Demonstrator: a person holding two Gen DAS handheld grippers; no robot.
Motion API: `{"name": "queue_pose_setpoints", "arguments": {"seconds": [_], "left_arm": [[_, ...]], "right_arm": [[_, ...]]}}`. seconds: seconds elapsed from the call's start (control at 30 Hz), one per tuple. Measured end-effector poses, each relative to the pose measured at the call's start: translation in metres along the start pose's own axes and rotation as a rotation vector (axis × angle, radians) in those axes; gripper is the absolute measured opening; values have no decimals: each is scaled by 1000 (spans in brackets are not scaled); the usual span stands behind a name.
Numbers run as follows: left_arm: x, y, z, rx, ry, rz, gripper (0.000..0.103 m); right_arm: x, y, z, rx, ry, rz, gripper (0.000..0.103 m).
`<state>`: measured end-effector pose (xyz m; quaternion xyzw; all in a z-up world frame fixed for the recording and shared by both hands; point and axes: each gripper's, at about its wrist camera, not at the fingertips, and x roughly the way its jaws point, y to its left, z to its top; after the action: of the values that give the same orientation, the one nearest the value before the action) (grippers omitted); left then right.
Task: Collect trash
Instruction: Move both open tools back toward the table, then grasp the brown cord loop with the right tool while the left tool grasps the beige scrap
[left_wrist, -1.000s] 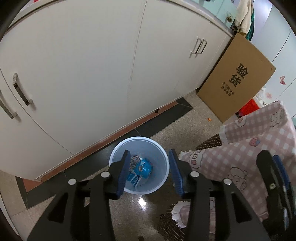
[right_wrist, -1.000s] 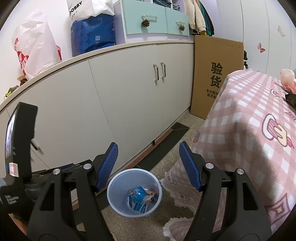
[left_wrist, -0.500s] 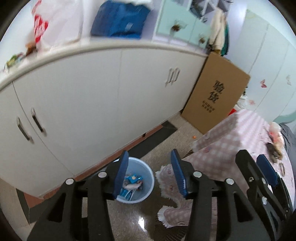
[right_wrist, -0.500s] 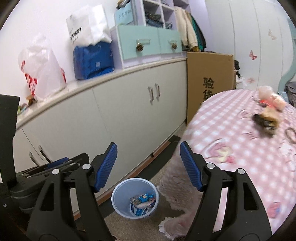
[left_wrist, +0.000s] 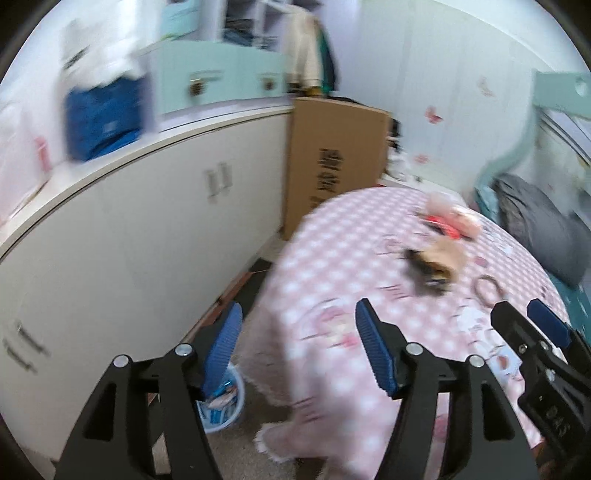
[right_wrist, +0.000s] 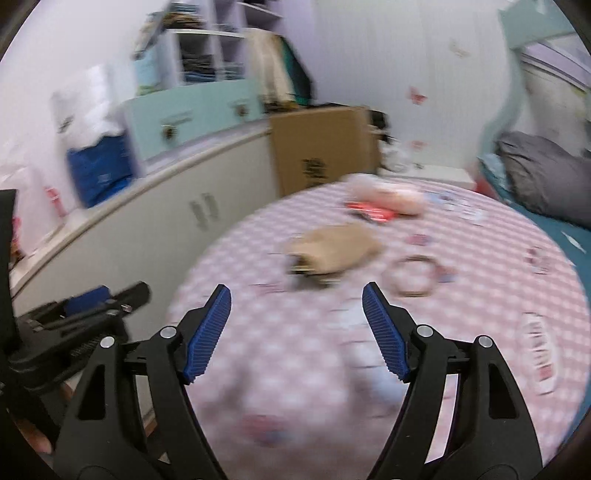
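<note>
Pink checked cloth covers my surface (right_wrist: 480, 258); a tan crumpled bag (right_wrist: 332, 251) and red wrapper (right_wrist: 373, 212) lie on it ahead. My left claw (left_wrist: 295, 347) has just been opening, empty; right claw (right_wrist: 295, 332) apart, empty. Blue bin (left_wrist: 232, 410) holds trash on the floor

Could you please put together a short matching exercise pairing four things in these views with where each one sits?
Things:
1. pale blue plastic waste bin
2. tall brown cardboard box
3. crumpled tan paper bag
4. dark blue bag

Places:
A. on top of the white cabinet
B. on the pink checked tablecloth
C. on the floor by the cabinet
D. leaning upright at the cabinet's far end

Pairs: 1-C, 2-D, 3-B, 4-A
</note>
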<state>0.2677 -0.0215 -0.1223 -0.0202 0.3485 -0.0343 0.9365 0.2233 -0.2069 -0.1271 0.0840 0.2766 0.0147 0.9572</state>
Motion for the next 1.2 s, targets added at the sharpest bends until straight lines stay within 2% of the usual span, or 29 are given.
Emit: {"name": "queue_pose_setpoints", "arguments": {"seconds": [0.1, 0.23, 0.3, 0.43, 0.53, 0.63, 0.7, 0.73, 0.77, 0.8, 0.83, 0.87, 0.9, 0.93, 0.97, 1.07, 1.2], "left_arm": [[14, -34, 9, 58, 15, -46, 64], [37, -74, 18, 122, 37, -71, 65], [46, -88, 19, 143, 44, -73, 65], [60, -114, 24, 192, -3, -8, 65], [68, -128, 27, 224, -3, -34, 65], [82, -136, 28, 245, 17, -27, 65], [90, -136, 29, 239, 32, -23, 60], [93, -135, 29, 230, 28, -26, 50], [94, -135, 29, 226, 29, -23, 27], [95, -134, 29, 223, 41, -25, 18], [96, -133, 30, 214, 49, -35, 5], [97, -132, 30, 205, 55, -48, 1], [96, -132, 30, 201, 56, -56, 1], [92, -131, 30, 196, 40, -59, 1], [88, -130, 30, 194, 28, -72, 1], [71, -125, 31, 168, -13, -111, 0], [48, -115, 33, 137, -46, -179, 0]], "right_arm": [[5, -44, 6, 54, 28, -61, 73], [19, -90, 12, 88, 87, -110, 73], [27, -98, 14, 90, 110, -118, 73], [46, -116, 18, 72, 151, -137, 73], [63, -119, 20, 63, 194, -130, 73], [80, -119, 21, 37, 249, -133, 72], [89, -117, 20, 26, 285, -123, 61], [92, -117, 20, 23, 297, -118, 53], [93, -116, 19, 15, 303, -126, 47], [94, -114, 19, 1, 306, -138, 45], [95, -112, 19, -14, 309, -142, 35], [96, -110, 19, -26, 309, -145, 24], [97, -110, 19, -31, 310, -142, 20], [97, -109, 19, -32, 310, -134, 10], [96, -109, 19, -32, 306, -125, 6], [83, -110, 22, -21, 247, -123, 4], [70, -110, 24, -4, 212, -109, 4]]}}
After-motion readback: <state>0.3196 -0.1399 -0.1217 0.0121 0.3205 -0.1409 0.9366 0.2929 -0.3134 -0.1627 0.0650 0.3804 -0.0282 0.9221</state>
